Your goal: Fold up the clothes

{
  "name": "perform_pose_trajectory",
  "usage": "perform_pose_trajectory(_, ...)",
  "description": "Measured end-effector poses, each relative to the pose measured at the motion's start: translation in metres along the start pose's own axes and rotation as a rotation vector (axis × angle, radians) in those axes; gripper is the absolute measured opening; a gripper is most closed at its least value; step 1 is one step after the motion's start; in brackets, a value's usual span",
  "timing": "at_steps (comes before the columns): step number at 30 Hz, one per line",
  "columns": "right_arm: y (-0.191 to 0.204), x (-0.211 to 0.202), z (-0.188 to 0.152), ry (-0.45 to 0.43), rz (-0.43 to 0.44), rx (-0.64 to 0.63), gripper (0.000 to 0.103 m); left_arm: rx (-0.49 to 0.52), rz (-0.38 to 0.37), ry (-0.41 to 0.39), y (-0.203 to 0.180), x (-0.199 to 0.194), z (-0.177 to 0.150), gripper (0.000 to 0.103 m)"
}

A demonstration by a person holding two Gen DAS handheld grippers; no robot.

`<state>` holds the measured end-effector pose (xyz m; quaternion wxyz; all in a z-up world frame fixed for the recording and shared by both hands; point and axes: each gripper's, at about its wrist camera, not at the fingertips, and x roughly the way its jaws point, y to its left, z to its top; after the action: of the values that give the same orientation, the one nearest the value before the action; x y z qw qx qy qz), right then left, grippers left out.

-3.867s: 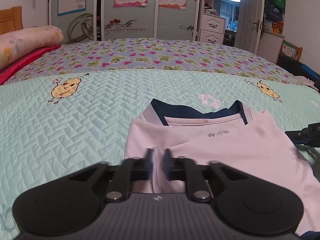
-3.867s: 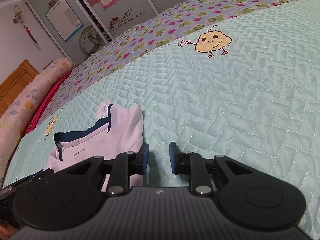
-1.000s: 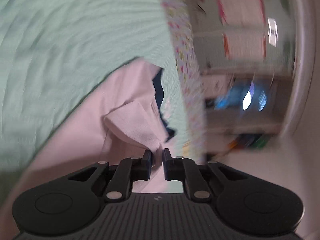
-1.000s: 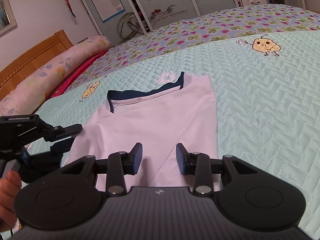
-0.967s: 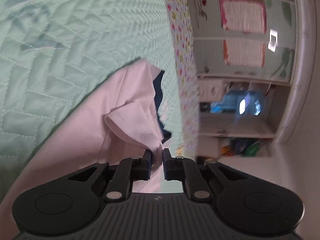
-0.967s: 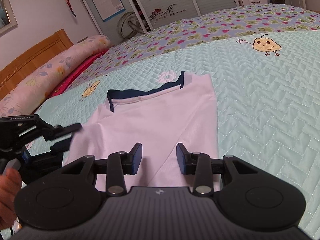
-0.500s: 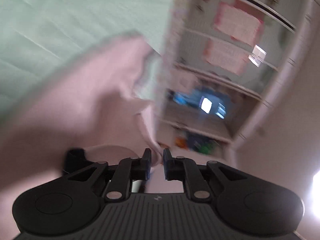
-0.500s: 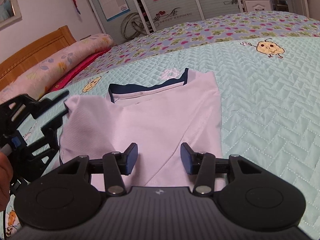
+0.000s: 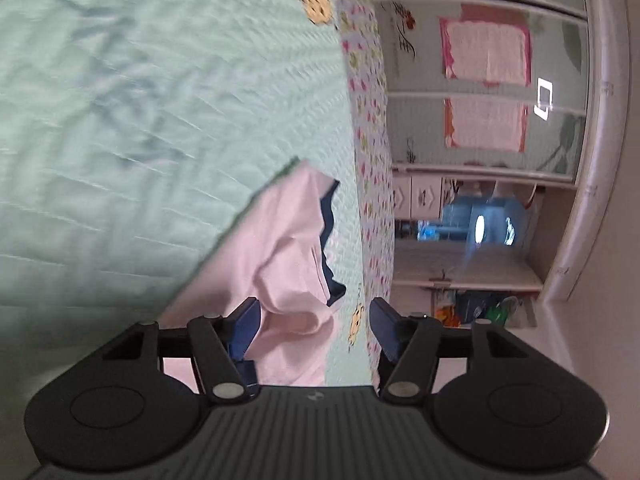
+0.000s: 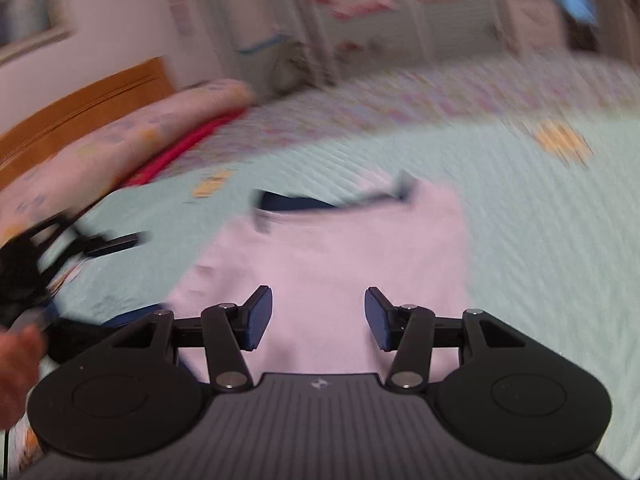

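Left claw (image 9: 312, 330) just opening, jaws apart, releasing shirt (image 9: 280, 264) fold; right claw (image 10: 318, 318) hovering apart, empty — loose sleeve likely slumping, bunching fold on bed (image 9: 120, 120).

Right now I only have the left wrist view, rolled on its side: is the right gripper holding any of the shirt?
Observer: No. The right gripper is open, its jaws having just widened, and only flat cloth of the shirt shows below the gap.
Operator: How does the whole shirt lie?
Observer: Flat on the green quilt, with the navy collar at the far end, away from the right gripper.
Operator: And where does my gripper sit from there?
Observer: The left gripper, whose jaws have just opened with a loose fold between them, shows blurred at the shirt's left side, with a hand behind it.
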<state>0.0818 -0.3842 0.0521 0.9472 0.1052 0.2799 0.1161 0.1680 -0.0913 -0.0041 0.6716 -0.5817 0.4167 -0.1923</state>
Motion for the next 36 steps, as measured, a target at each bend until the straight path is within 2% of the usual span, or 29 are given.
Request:
perform_pose_trajectory(3,0.039,0.005,0.006,0.020,0.007,-0.152,0.052,0.016,0.059,0.044,-0.006,0.017,0.001,0.064)
perform_pose_trajectory(5,0.061,0.006,0.002,0.039,0.044,-0.223,0.052,0.038,0.077,0.077,-0.011,0.024,0.002,0.064)
perform_pose_trajectory(7,0.080,0.002,-0.006,0.052,0.077,-0.312,0.052,0.058,0.098,0.076,-0.014,0.025,0.005,0.064)
perform_pose_trajectory(10,0.101,0.000,-0.026,0.075,0.005,-0.503,0.052,0.079,0.102,0.063,-0.012,0.017,0.007,0.064)
perform_pose_trajectory(12,0.104,0.004,-0.036,0.109,-0.004,-0.567,0.052,0.081,0.110,0.061,-0.004,0.014,0.004,0.064)
perform_pose_trajectory(16,0.103,0.017,-0.039,0.164,-0.021,-0.582,0.051,0.072,0.096,0.059,-0.002,0.015,0.005,0.064)
perform_pose_trajectory(18,0.103,0.021,-0.037,0.171,-0.018,-0.566,0.051,0.070,0.085,0.058,-0.003,0.014,0.001,0.064)
perform_pose_trajectory(20,0.103,0.023,-0.037,0.179,-0.006,-0.557,0.044,0.067,0.075,0.057,-0.003,0.016,0.000,0.064)
perform_pose_trajectory(24,0.095,0.022,-0.028,0.172,0.005,-0.469,0.044,0.070,0.075,0.061,-0.009,0.022,0.004,0.065)
perform_pose_trajectory(30,0.088,0.027,-0.031,0.177,-0.032,-0.461,0.043,0.097,0.106,0.084,-0.017,0.041,0.002,0.067)
perform_pose_trajectory(31,0.088,0.028,-0.032,0.180,-0.036,-0.464,0.035,0.091,0.111,0.083,-0.016,0.044,0.002,0.067)
perform_pose_trajectory(32,0.088,0.029,-0.033,0.184,-0.041,-0.468,0.021,0.085,0.115,0.084,-0.015,0.047,0.002,0.067)
perform_pose_trajectory(34,0.087,0.029,-0.035,0.181,-0.053,-0.471,0.004,0.088,0.123,0.085,-0.016,0.052,0.002,0.067)
perform_pose_trajectory(36,0.084,0.027,-0.033,0.165,-0.060,-0.448,0.003,0.104,0.128,0.088,-0.019,0.056,0.002,0.066)
